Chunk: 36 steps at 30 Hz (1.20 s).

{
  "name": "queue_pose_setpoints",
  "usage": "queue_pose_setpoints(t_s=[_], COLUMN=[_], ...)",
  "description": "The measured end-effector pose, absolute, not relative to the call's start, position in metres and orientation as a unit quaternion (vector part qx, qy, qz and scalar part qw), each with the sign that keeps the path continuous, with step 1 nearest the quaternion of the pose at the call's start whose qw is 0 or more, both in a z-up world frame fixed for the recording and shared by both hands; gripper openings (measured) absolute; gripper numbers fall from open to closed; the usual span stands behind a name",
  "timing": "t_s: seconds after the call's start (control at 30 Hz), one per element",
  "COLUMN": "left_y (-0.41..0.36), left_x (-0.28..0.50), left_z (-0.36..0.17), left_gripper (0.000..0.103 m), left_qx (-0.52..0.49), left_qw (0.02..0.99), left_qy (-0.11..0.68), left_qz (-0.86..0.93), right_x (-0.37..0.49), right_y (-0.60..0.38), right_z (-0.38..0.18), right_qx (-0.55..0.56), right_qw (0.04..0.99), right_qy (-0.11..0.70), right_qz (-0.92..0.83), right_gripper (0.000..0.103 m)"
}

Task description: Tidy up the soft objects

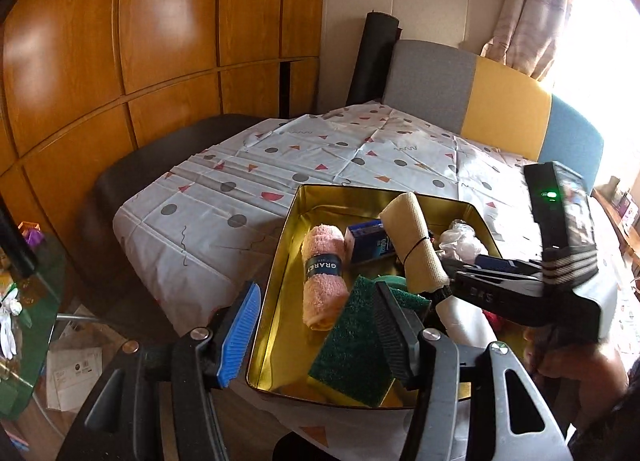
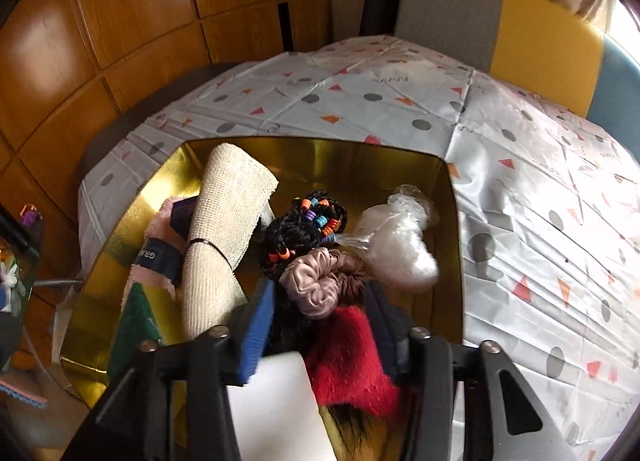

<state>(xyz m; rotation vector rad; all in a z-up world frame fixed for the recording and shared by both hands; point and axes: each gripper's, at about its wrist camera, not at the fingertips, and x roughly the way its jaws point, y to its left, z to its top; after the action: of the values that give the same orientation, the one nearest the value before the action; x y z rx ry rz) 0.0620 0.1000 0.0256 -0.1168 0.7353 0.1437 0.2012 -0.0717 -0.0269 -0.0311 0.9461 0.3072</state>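
A gold tin (image 1: 280,261) on the table holds a pink rolled towel (image 1: 324,273), a cream mesh roll (image 2: 228,221), a green scouring sponge (image 1: 352,349), a blue box (image 1: 368,241) and a bag of white stuffing (image 2: 396,249). My left gripper (image 1: 316,333) is open astride the tin's left wall, its dark finger beside the sponge. My right gripper (image 2: 320,325) is open over a pink scrunchie (image 2: 316,281), a red fluffy piece (image 2: 348,357) and beaded black braids (image 2: 312,221). Its pads press on none of them. A white block (image 2: 272,401) lies under its blue finger.
The table wears a white patterned cloth (image 1: 240,181). A chair with a grey, yellow and blue back (image 1: 480,93) stands at the far side beside a black roll (image 1: 372,57). Wooden cabinets (image 1: 120,41) fill the left. A cluttered glass side table (image 1: 24,301) stands low left.
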Motion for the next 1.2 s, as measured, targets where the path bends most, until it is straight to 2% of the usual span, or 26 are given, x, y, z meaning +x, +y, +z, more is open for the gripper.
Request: queue_pose_setpoints(t_s=[0.13, 0.23, 0.43, 0.83, 1.2], left_y=[0.099, 0.097, 0.094, 0.09, 0.089], left_x=[0.059, 0.056, 0.047, 0.023, 0.013], left_z=[0.026, 0.029, 0.033, 0.04, 0.046], left_gripper=[0.058, 0.058, 0.058, 0.058, 0.059], left_qx=[-0.056, -0.054, -0.05, -0.046, -0.043], left_qw=[0.93, 0.933, 0.937, 0.947, 0.951], left_qy=[0.355, 0.349, 0.336, 0.302, 0.292], left_qz=[0.072, 0.076, 0.083, 0.097, 0.095], right_x=[0.187, 0.171, 0.137, 0.063, 0.045], right_y=[-0.079, -0.087, -0.098, -0.116, -0.105], right_z=[-0.015, -0.005, 0.009, 0.029, 0.037], right_qx=[-0.007, 0.003, 0.005, 0.016, 0.002], right_qw=[0.891, 0.902, 0.918, 0.949, 0.953], right_qy=[0.432, 0.412, 0.381, 0.312, 0.299], right_qz=[0.139, 0.126, 0.106, 0.036, 0.047], right_gripper=[0.053, 0.063, 0.071, 0.079, 0.081])
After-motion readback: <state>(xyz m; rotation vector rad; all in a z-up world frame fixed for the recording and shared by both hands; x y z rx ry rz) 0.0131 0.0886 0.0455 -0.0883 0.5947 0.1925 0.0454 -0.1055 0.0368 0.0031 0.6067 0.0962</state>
